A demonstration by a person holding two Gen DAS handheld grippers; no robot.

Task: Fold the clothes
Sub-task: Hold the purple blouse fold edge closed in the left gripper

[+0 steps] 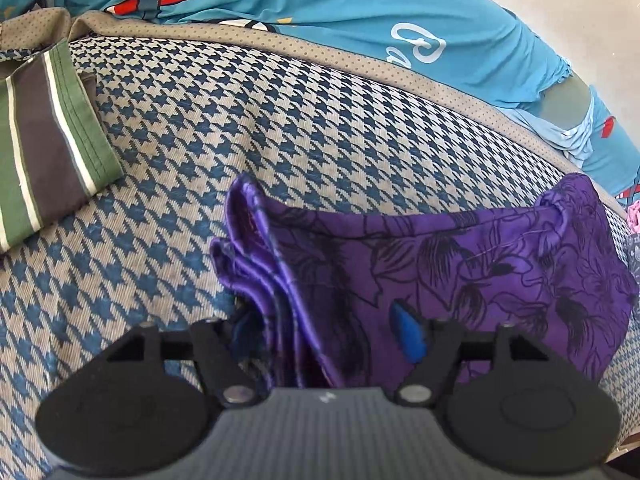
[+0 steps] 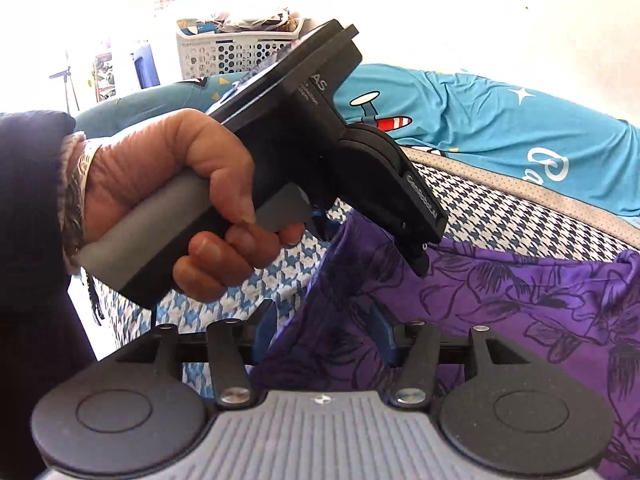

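**Letting go of the folded purple garment**

Looking down both wrists, we found the purple garment (image 1: pixel 460 264) lying folded on the houndstooth cushion (image 1: pixel 240 128), its long axis running left to right. Our left gripper (image 1: pixel 324 332) had its fingers parted astride the stacked left edge, with no sign of a pinch. Our right gripper (image 2: pixel 324 332) was partly open, cloth between its fingers, seemingly loose. We judged the left hand (image 2: pixel 172 184) nearer the layered corner for any smoothing

Left tongs (image 1: pixel 326 334) open astride folded purple floral garment (image 1: pixel 480 272) on houndstooth bed cover (image 1: pixel 248 120); striped cloth (image 1: pixel 44 140) far left.
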